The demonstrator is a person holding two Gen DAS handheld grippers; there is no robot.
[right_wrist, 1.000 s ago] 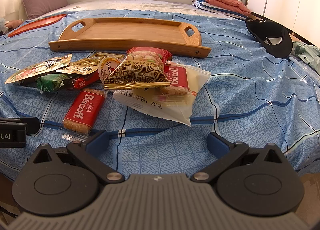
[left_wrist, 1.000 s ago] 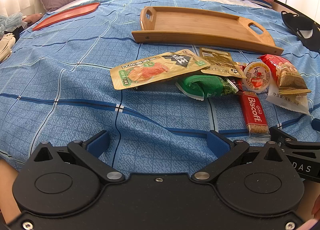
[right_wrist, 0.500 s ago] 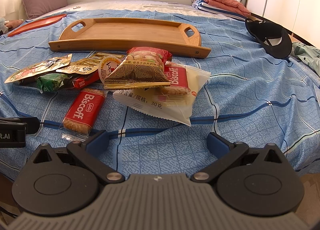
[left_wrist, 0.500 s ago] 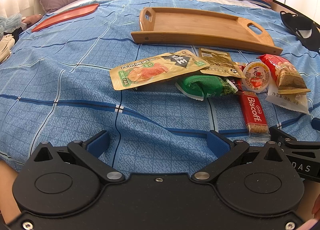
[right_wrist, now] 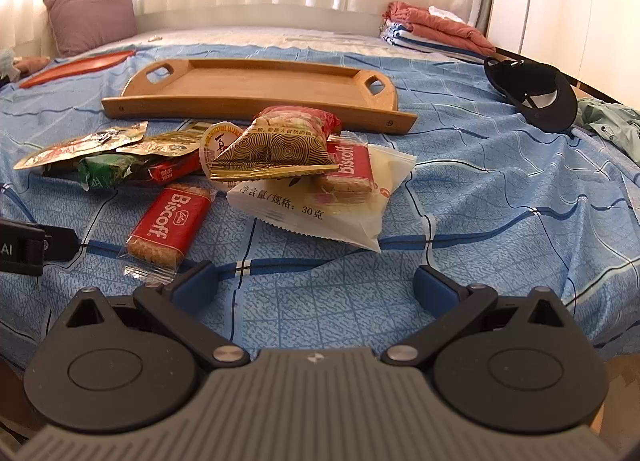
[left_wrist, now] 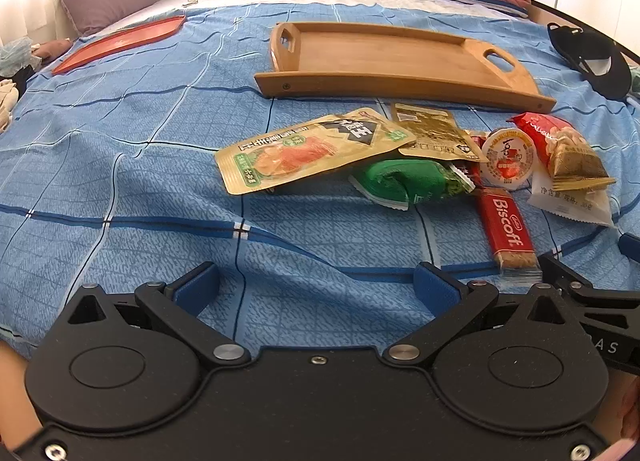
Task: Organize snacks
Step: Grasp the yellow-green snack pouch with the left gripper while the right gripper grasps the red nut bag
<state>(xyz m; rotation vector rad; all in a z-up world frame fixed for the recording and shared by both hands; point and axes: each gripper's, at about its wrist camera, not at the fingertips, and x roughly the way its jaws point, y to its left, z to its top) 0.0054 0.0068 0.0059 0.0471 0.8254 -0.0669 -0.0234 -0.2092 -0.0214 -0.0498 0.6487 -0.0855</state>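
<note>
Snacks (right_wrist: 256,165) lie heaped on the bed (left_wrist: 120,165), just before the empty tray (left_wrist: 384,57). Both the left gripper (left_wrist: 316,285) and the right gripper (right_wrist: 316,281) hover wide and hold nothing. The nearest Biscoff (right_wrist: 170,221) lies apart and flat; the right gripper should pinch it across its width, then lift it over the tray's rim. Open bedding flanks the heap.

Blue checked bedspread (right_wrist: 500,189); tan wooden tray (right_wrist: 256,89); red Biscoff pack (right_wrist: 170,221); green packet (left_wrist: 408,179); gold spiral-patterned packet (right_wrist: 276,155); black cap (right_wrist: 532,95); mauve pillow (right_wrist: 90,17).
</note>
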